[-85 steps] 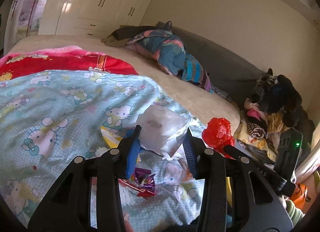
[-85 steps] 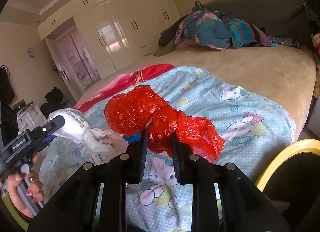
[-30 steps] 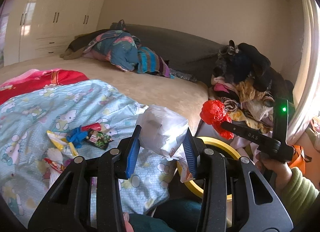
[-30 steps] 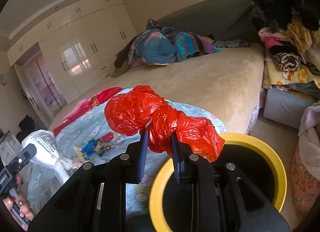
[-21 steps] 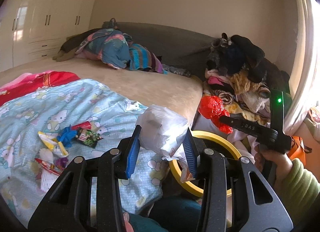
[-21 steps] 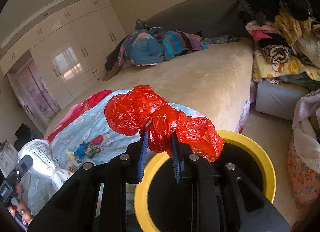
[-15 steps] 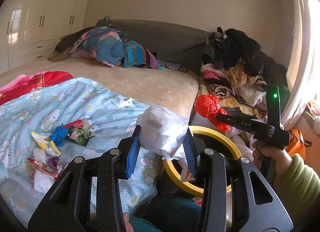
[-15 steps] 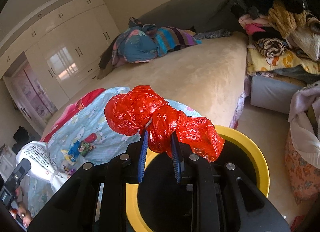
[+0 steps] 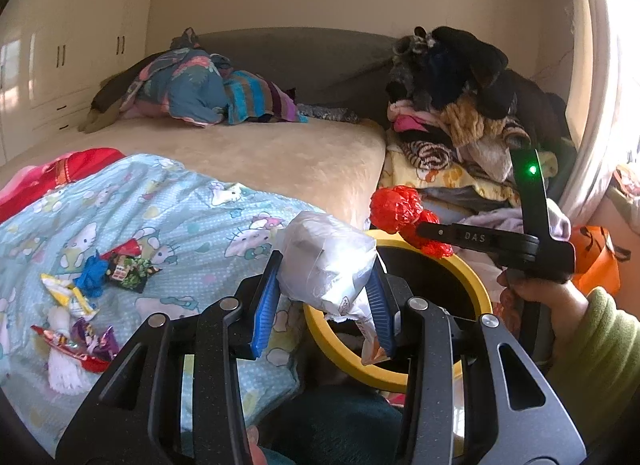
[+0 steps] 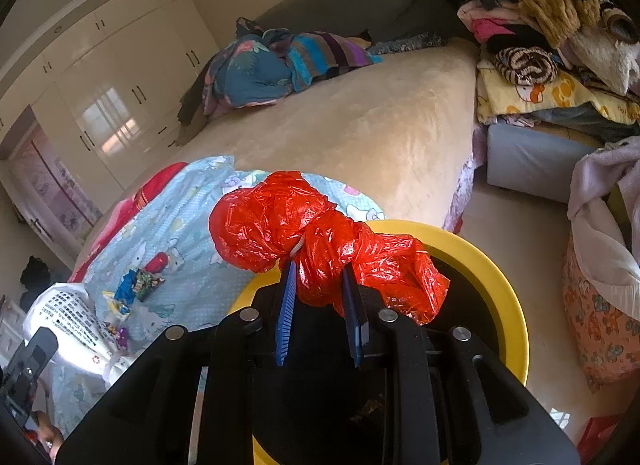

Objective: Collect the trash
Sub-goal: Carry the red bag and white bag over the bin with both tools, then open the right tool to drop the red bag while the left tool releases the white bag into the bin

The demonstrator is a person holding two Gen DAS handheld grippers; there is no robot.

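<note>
My left gripper [image 9: 324, 301] is shut on a crumpled white plastic bag [image 9: 326, 265], held over the near rim of a yellow-rimmed black bin [image 9: 478, 289]. My right gripper [image 10: 320, 297] is shut on a crumpled red plastic bag [image 10: 304, 233], held above the bin's opening [image 10: 508, 285]. The red bag [image 9: 396, 207] and right gripper [image 9: 424, 229] also show in the left wrist view. The white bag [image 10: 68, 317] shows at the lower left of the right wrist view. Several snack wrappers [image 9: 120, 267] lie on the blue Hello Kitty blanket [image 9: 192, 209].
The bin stands on the floor at the bed's corner. A beige bed [image 9: 288, 153] carries a heap of bedding [image 9: 200, 89] at its far end. A pile of clothes [image 9: 460, 105] sits right of the bed. An orange bag [image 9: 596, 253] is at the right. White wardrobes [image 10: 132, 77] line the far wall.
Both grippers have moved from over the blanket to the bin, each still holding its bag. The red bag now hangs over the bin's opening; the white bag is at its near rim.
</note>
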